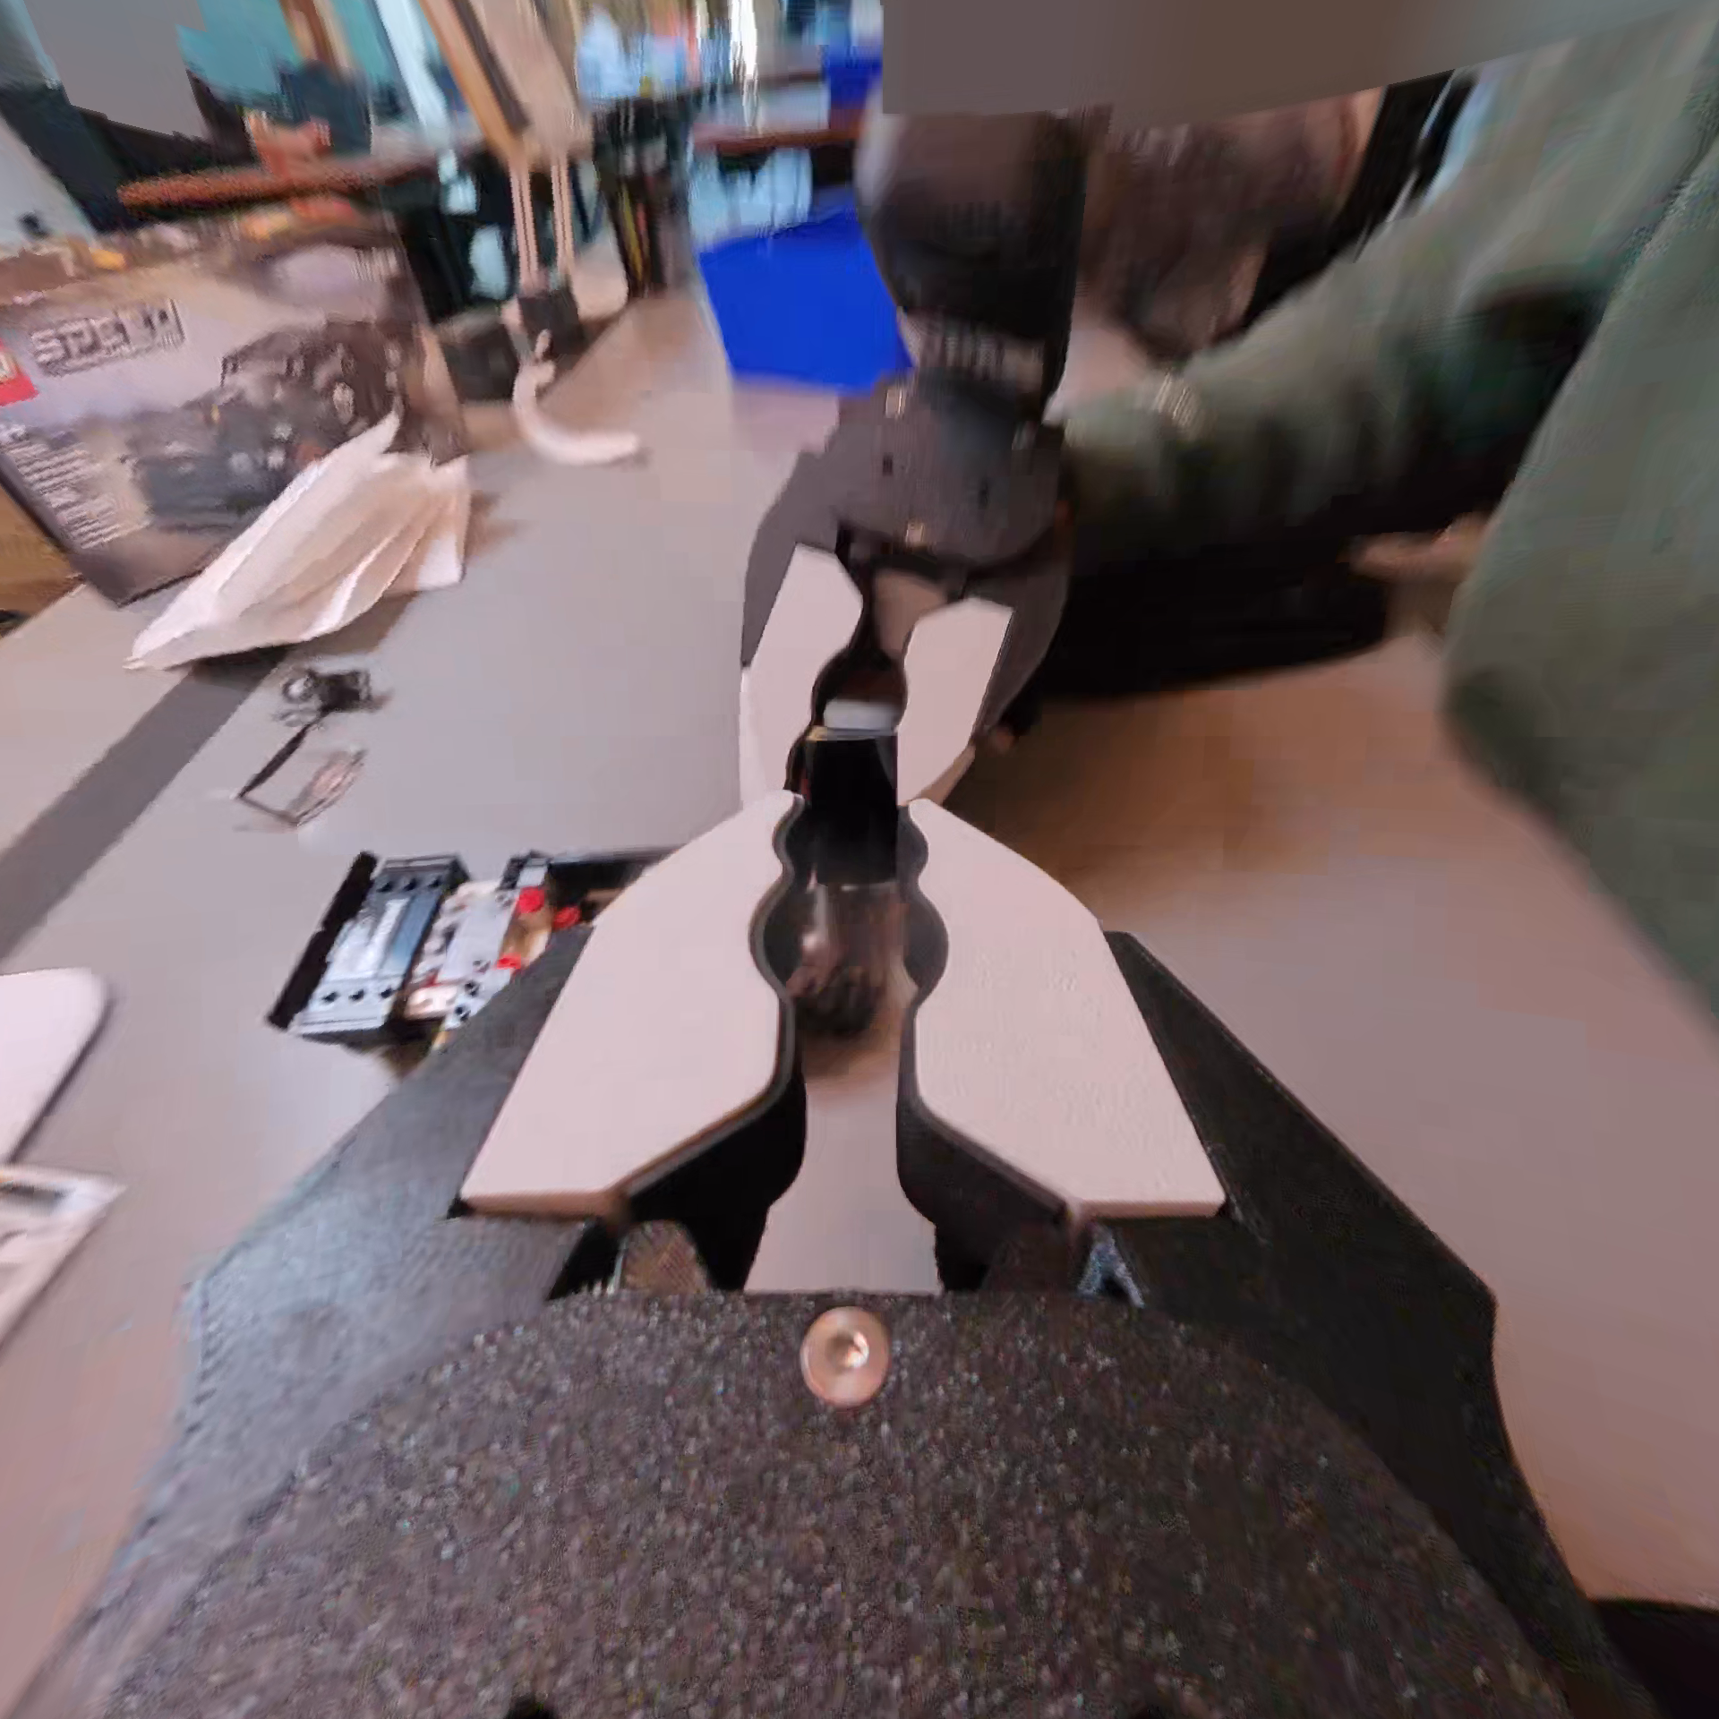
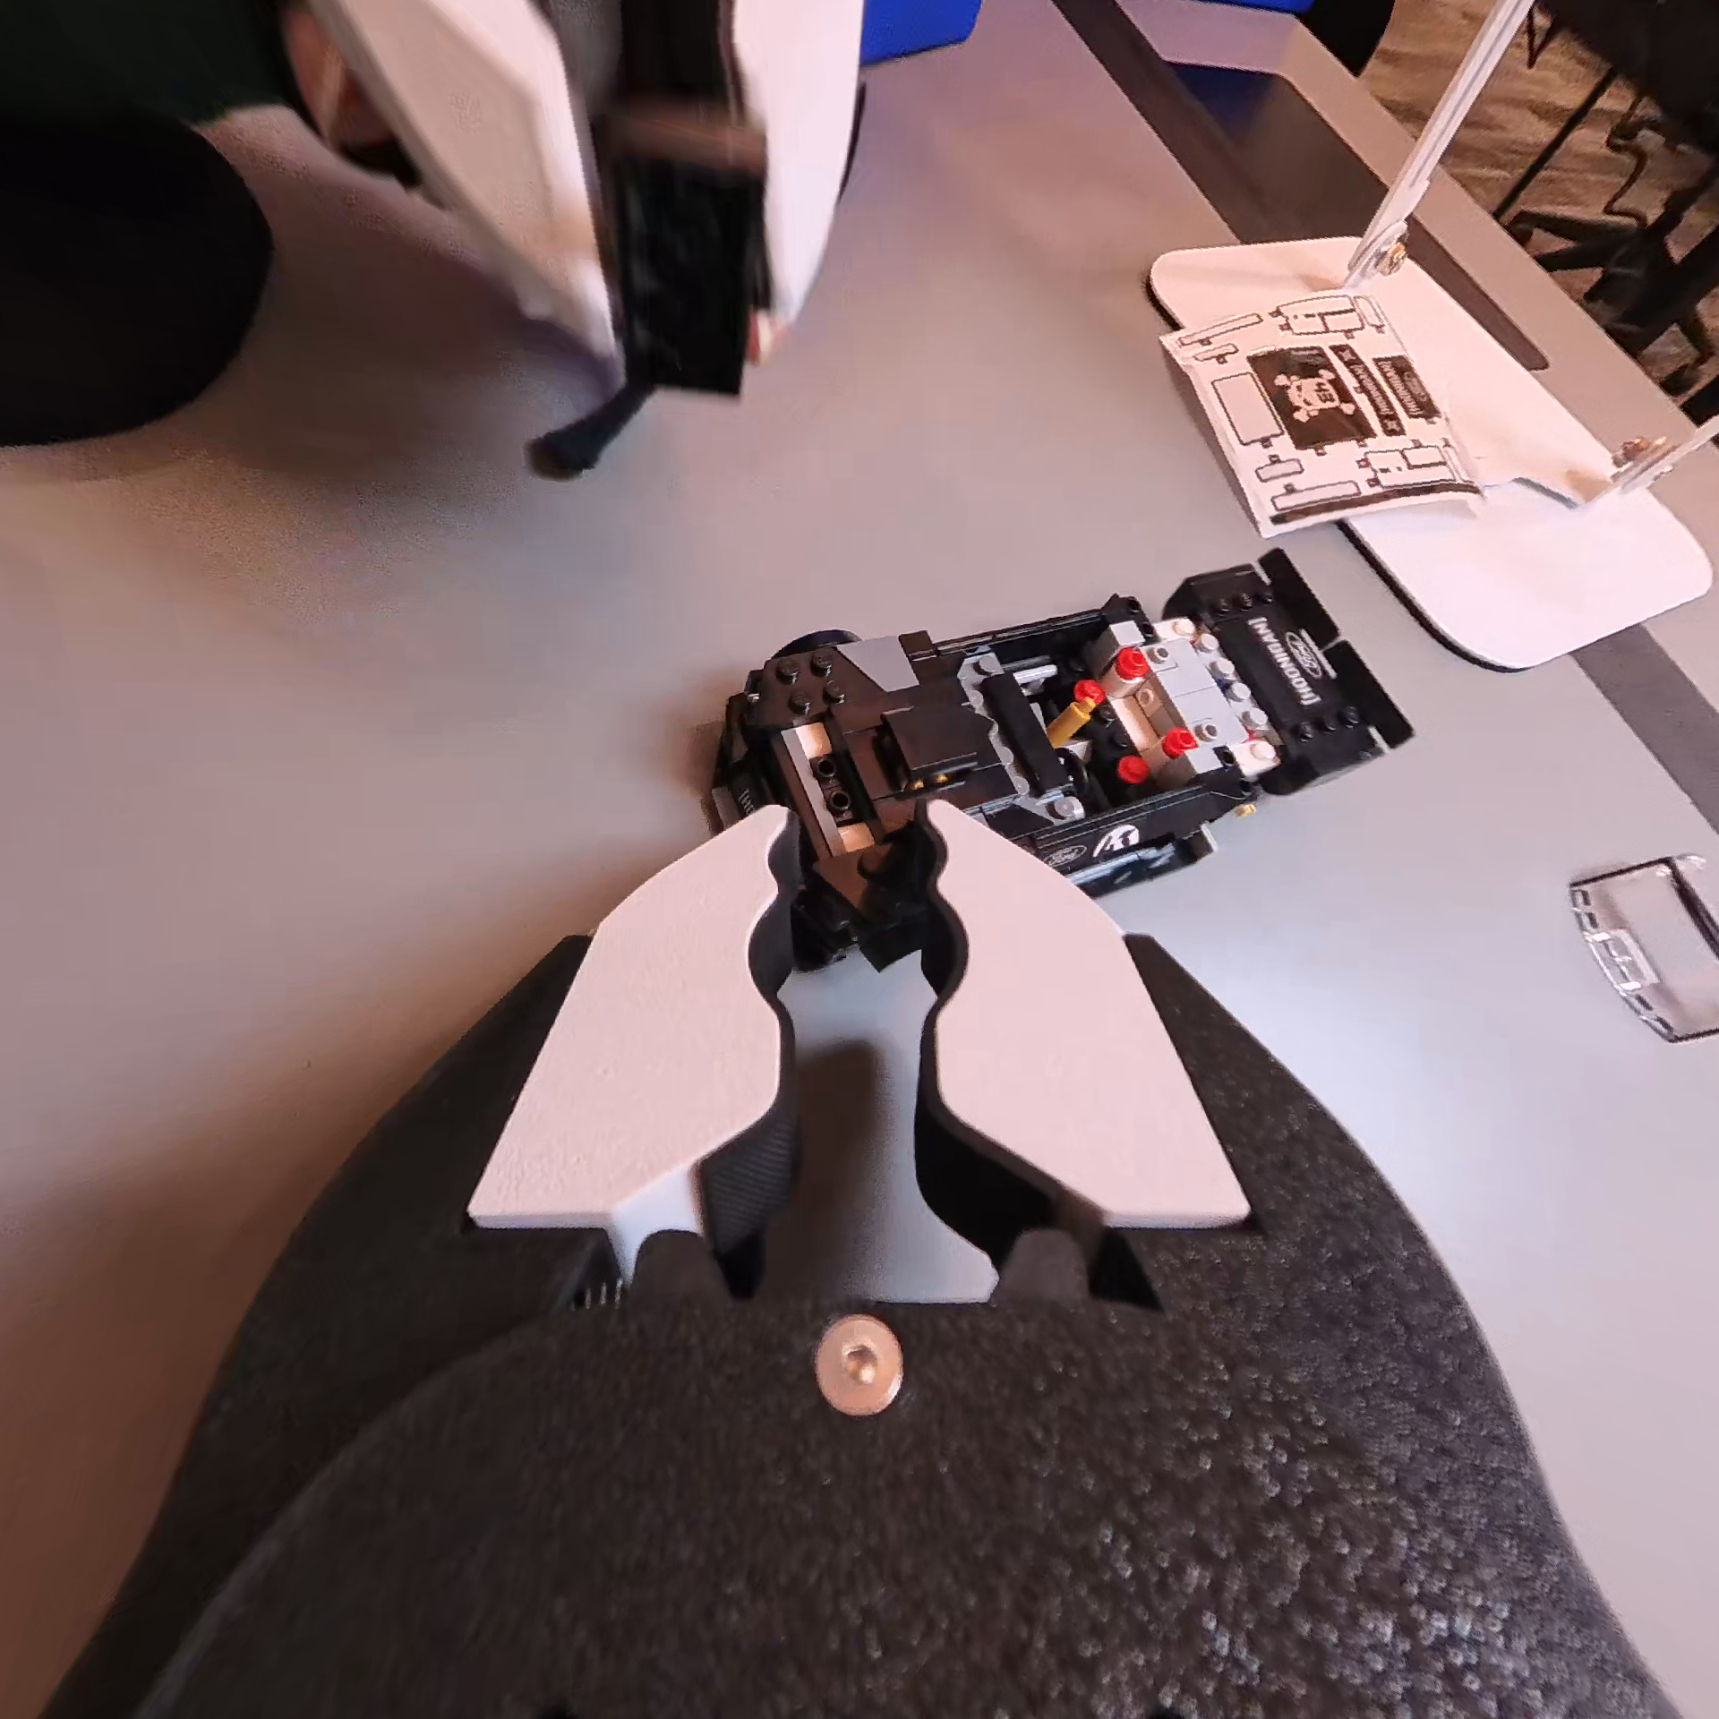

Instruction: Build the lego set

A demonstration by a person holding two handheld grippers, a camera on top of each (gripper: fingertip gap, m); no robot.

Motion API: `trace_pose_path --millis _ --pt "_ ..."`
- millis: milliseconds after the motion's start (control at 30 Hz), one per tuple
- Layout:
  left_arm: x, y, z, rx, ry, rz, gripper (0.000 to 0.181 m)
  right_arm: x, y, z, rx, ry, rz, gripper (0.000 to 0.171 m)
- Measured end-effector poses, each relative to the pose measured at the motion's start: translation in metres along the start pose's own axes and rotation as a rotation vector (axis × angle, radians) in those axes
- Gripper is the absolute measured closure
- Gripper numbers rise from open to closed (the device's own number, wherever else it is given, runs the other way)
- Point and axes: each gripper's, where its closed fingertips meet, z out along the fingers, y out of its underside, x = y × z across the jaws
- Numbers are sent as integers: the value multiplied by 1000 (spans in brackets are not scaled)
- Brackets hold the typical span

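Left hand-held gripper [image 1: 846, 809] raised, clamping black piece [image 1: 851, 819]

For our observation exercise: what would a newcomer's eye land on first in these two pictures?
Most striking is the half-built black lego car lying on the grey table, its red studs showing. The right gripper grips a black lego sub-assembly just in front of the car, while the left gripper hangs above, closed on a black brick. A sticker sheet lies on a white stand base to the right.
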Motion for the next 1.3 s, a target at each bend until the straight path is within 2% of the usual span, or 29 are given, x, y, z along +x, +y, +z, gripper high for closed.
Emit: trace_pose_path --millis 100,200,333,600,833,1067,1133,1300 --pt "1 -20 -14 160 61 -77 163 -1 0 0 4 -4 -5 148" --pt "5 -31 -20 236 106 -112 164 -2 -2 -1 15 -14 -2 148" --pt "5 -34 -22 258 118 -128 164 1 -7 -6 49 -16 18 148" --pt "3 -24 -13 197 101 -132 164 1 -2 -5 23 -4 -17 144" --pt "-6 10 7 -48 -17 -64 164 1 4 0 -17 28 -85 141" --pt "-22 53 21 -489 -228 107 164 1 3 2 -21 44 -148 146" --pt "-20 56 24 -585 -265 163 164 0 4 2 -25 43 -159 146" --pt "-14 57 33 -699 -279 236 164 0 6 0 -27 33 -148 147"
